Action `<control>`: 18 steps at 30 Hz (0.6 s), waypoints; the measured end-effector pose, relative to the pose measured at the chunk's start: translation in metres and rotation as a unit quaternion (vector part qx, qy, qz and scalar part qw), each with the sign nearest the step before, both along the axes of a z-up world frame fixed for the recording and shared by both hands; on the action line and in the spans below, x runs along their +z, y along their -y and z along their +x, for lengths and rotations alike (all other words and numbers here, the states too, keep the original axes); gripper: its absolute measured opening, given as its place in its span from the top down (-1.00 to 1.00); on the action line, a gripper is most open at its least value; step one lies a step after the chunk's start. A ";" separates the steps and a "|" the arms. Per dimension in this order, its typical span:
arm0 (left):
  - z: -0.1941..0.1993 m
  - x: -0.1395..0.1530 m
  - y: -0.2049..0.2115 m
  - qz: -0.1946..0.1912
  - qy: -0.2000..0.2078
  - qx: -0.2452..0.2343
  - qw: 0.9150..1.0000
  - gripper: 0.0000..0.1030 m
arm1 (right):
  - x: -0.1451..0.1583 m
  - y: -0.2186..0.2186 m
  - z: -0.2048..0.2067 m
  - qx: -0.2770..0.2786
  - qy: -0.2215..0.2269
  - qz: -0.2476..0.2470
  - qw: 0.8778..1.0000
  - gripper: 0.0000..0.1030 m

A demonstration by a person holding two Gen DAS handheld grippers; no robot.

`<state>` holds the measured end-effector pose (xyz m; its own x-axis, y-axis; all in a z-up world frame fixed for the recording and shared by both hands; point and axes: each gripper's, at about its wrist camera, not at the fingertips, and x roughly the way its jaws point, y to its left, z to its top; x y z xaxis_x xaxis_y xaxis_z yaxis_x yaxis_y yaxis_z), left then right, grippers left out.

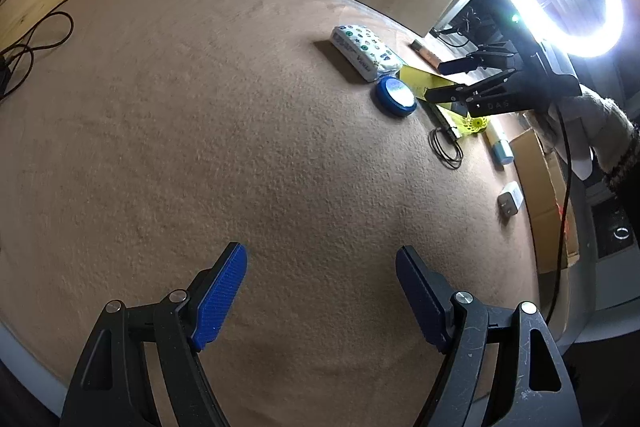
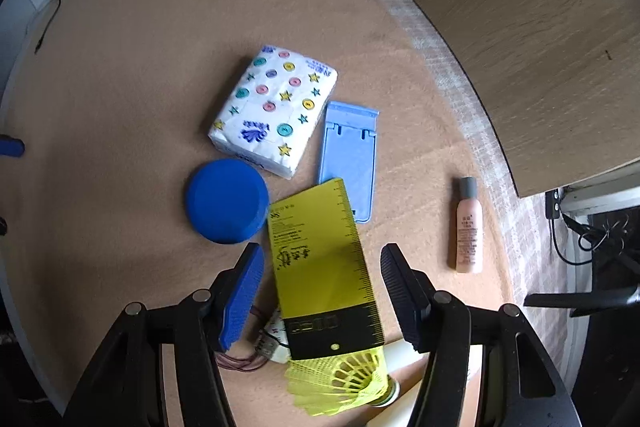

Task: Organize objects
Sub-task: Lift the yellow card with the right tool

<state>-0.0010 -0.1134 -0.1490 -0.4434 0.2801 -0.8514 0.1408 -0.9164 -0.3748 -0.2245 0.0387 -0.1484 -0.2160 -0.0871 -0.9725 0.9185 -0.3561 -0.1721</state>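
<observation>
- Right gripper (image 2: 322, 291) straddles yellow ruler (image 2: 320, 259), jaws spread, pads not touching; long axis runs away between fingers.
- Left gripper (image 1: 320, 291) spread wide, empty, well apart.

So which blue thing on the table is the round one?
The dark blue disc, lying beside the tissue pack. The other blue thing, the light blue stand, is a flat rectangle.

Both wrist cameras are looking steeply down; right sitting nearer, both sharing the tissue pack (image 1: 364, 53) (image 2: 274, 113) and blue disc (image 1: 395, 95) (image 2: 226, 201).
</observation>
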 end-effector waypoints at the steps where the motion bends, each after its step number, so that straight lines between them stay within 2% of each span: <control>1: 0.000 0.000 0.000 0.001 0.000 0.002 1.000 -0.55 | -0.001 0.001 0.001 0.003 0.005 0.002 1.000 -0.10; 7: -0.002 0.000 -0.001 0.003 -0.001 0.005 1.000 -0.55 | -0.009 0.005 0.009 0.020 0.004 0.019 1.000 -0.10; 13: -0.004 0.003 0.000 0.003 -0.003 0.006 1.000 -0.55 | -0.008 0.002 0.006 0.006 -0.002 0.017 1.000 -0.09; 15: -0.004 0.004 0.001 0.004 -0.003 0.005 1.000 -0.55 | -0.009 0.001 0.009 0.007 0.005 0.020 1.000 -0.04; 16: -0.005 0.004 0.001 0.004 -0.003 0.004 1.000 -0.55 | -0.010 0.000 0.010 0.006 0.007 0.024 1.000 0.08; 18: -0.005 0.004 0.001 0.004 -0.003 0.003 1.000 -0.55 | -0.011 -0.001 0.011 -0.001 0.013 0.024 1.000 0.10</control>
<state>-0.0064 -0.1142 -0.1454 -0.4498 0.2848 -0.8465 0.1449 -0.9120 -0.3838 -0.2137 0.0401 -0.1590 -0.1906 -0.0407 -0.9808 0.9225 -0.3491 -0.1648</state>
